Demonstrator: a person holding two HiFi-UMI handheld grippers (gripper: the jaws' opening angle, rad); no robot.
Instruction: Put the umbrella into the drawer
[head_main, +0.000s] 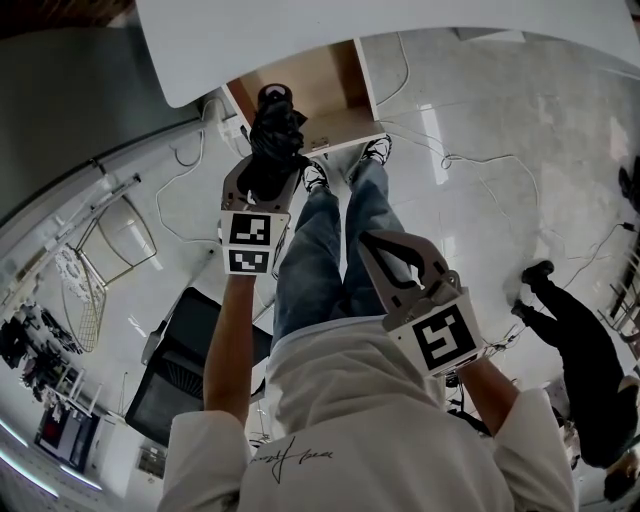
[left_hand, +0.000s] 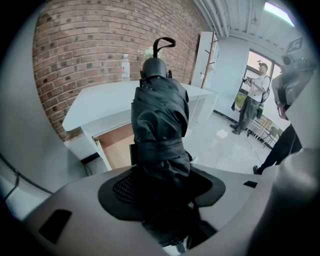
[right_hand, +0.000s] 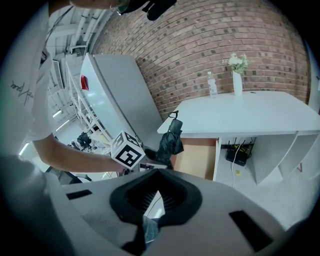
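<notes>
folded black umbrella (head_main: 272, 135): light; soft, slippery fabric over a stiff core. best held around the strapped bundle, where the left tool (head_main: 262, 190) pinches it now. it hangs just over the open drawer (head_main: 300, 85) under the counter's (head_main: 350, 30) front edge. long axis runs along the tool, handle loop (left_hand: 164, 42) pointing away, down toward the drawer. right tool (head_main: 375, 245) looks pressed together, empty, well apart.
</notes>
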